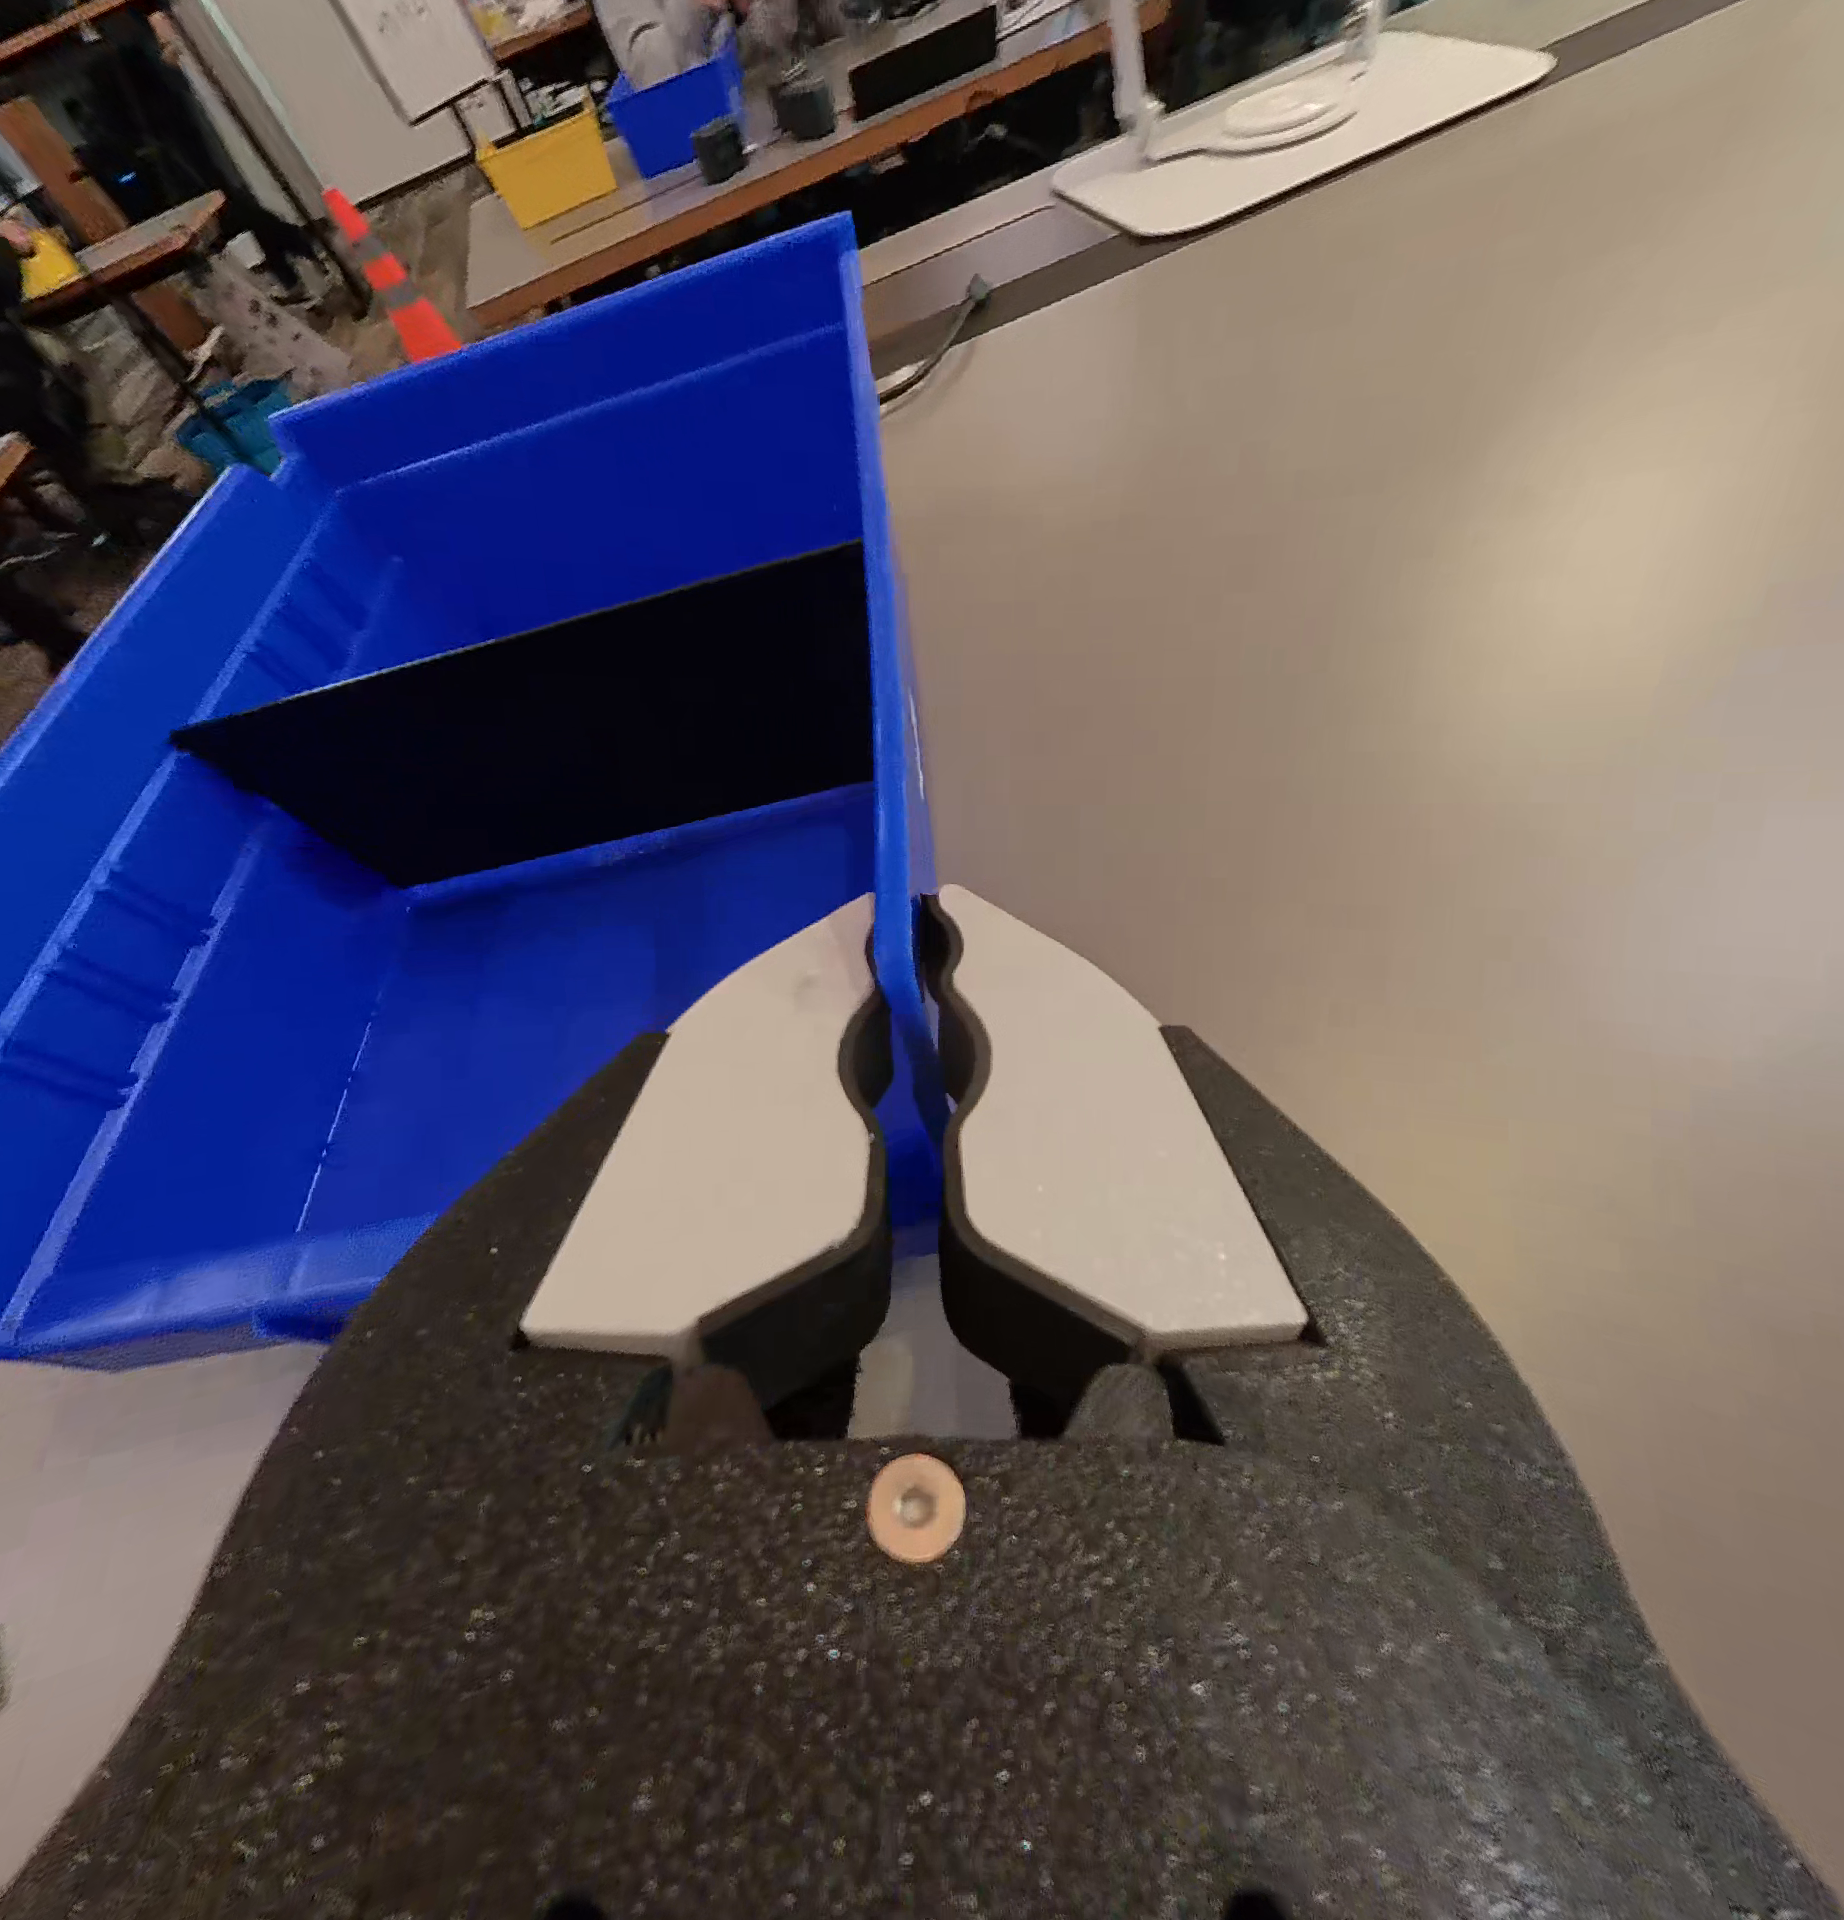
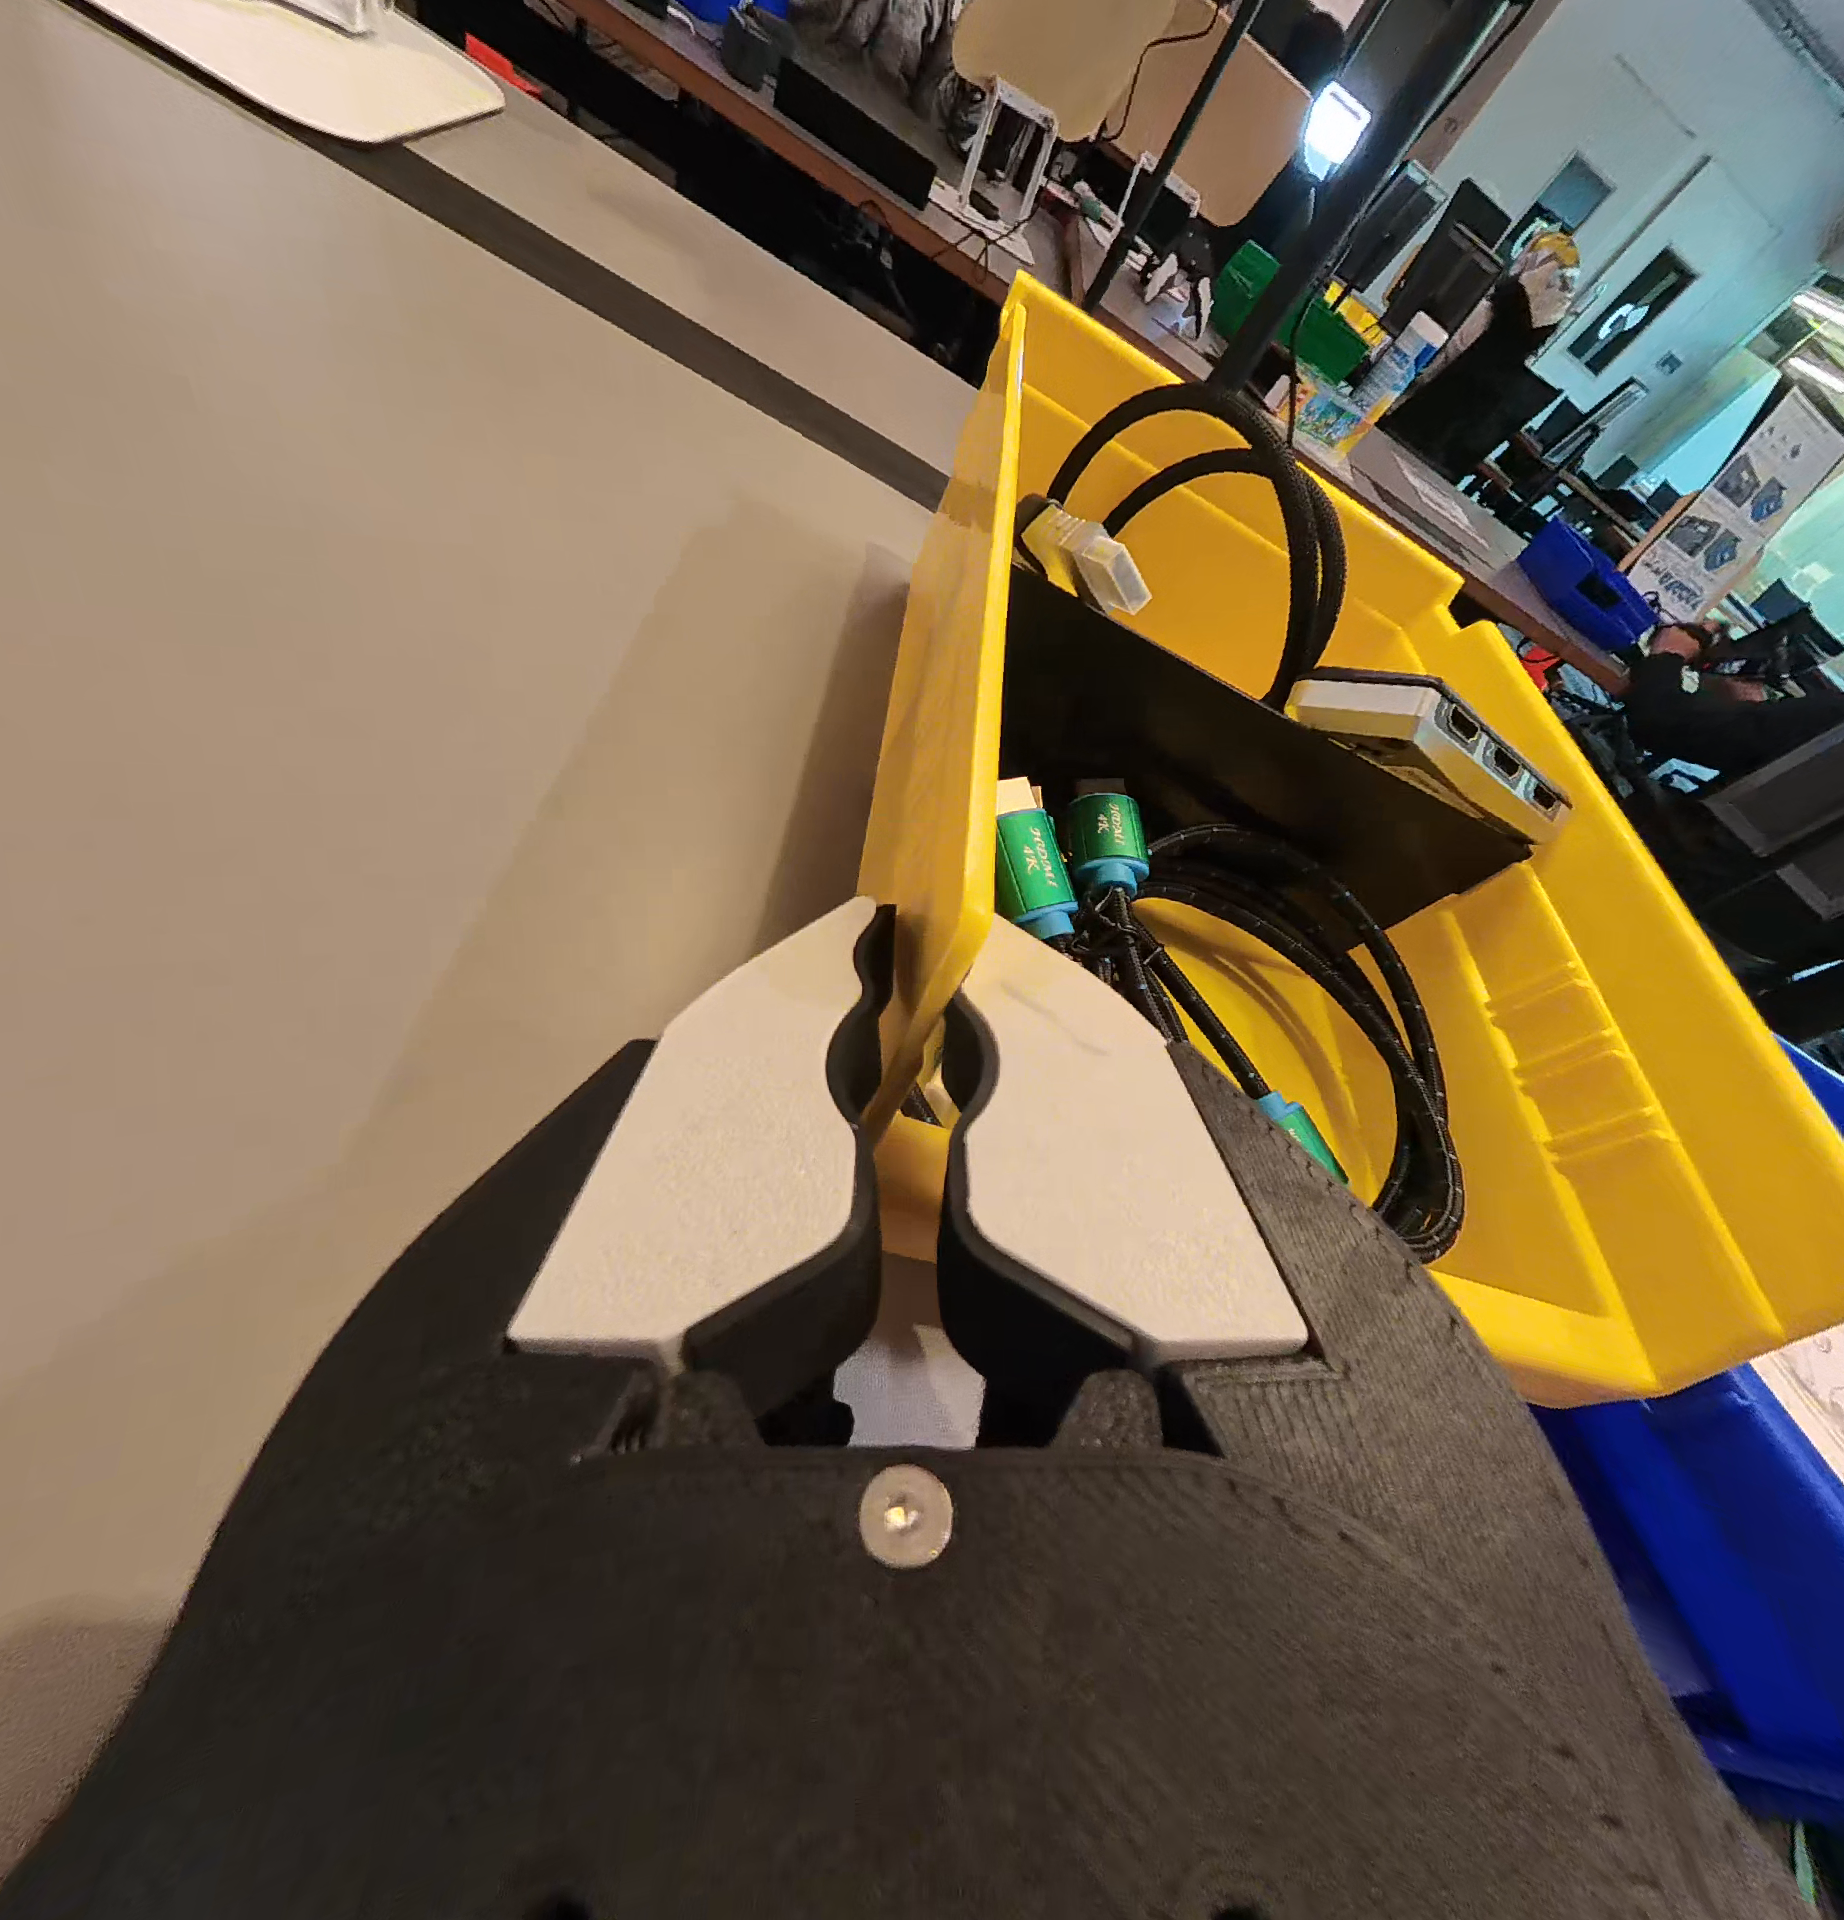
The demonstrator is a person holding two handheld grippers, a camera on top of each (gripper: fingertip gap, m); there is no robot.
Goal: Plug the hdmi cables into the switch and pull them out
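Gripping with my left gripper (image 1: 902, 914), I am clamping the right side wall of the blue bin (image 1: 482, 935), both pads pressing on the thin rim. Its black divider (image 1: 585, 717) is standing at 11 o'clock from the fingertips. My right gripper (image 2: 933, 940) is clamping the left wall of the yellow bin (image 2: 949, 727), which is holding braided cables (image 2: 1313, 935) and a grey adapter box (image 2: 1437, 748) at 2 o'clock. Both bins are resting on the beige surface (image 1: 1417, 727). I am judging the plastic stiff, smooth, perhaps slippery; the loaded yellow one probably heavier.
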